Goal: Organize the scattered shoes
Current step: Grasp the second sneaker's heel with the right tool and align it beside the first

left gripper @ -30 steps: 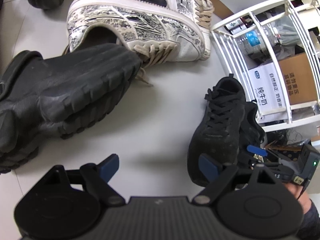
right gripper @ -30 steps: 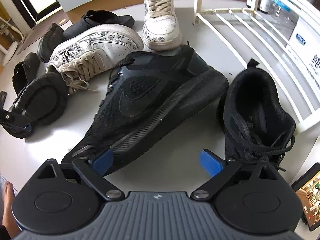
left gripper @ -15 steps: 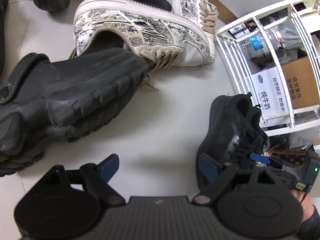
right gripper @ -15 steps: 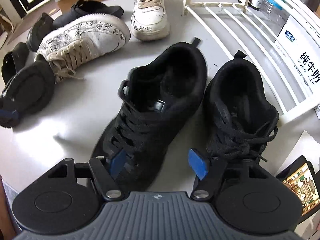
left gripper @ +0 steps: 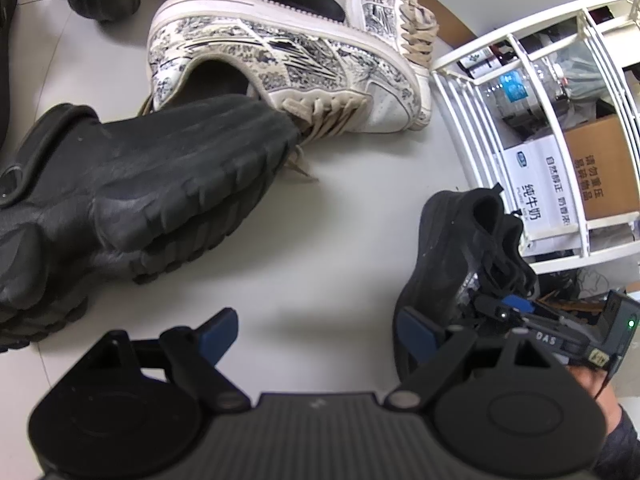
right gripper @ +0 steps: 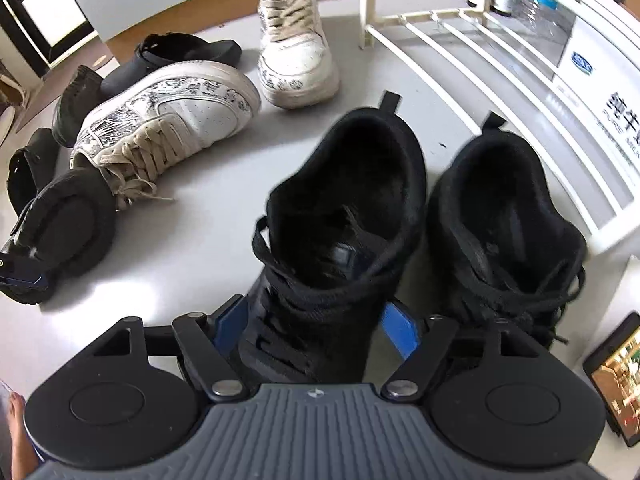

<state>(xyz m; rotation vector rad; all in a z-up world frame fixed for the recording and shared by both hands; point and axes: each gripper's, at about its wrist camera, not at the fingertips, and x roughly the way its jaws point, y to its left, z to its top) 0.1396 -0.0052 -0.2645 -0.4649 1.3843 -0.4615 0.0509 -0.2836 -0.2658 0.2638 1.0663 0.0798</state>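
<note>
A black lace-up sneaker [right gripper: 344,208] stands toe toward me between the blue pads of my right gripper [right gripper: 316,320]. Both pads touch its sides near the laces, and the jaws are opening slightly. Its mate [right gripper: 504,208] sits just to the right, beside the white rack [right gripper: 480,60]. In the left wrist view the same sneaker [left gripper: 444,248] appears at the right with the right gripper at its toe. My left gripper [left gripper: 316,324] hangs open over bare floor with nothing between its fingers. A chunky black clog [left gripper: 160,184] lies ahead and to its left.
Two white patterned sneakers [right gripper: 168,120] [right gripper: 296,52] lie farther back, with black slippers [right gripper: 188,48] behind them. The rack holds a milk carton box [left gripper: 540,196] and bottles. A lit phone [right gripper: 616,376] lies at the right edge. A person's bare toes [right gripper: 16,420] show at lower left.
The black sneaker was turned from lying on its side to upright, next to its mate. My right gripper's jaws narrowed around it and it now looms closer. The left gripper stayed put.
</note>
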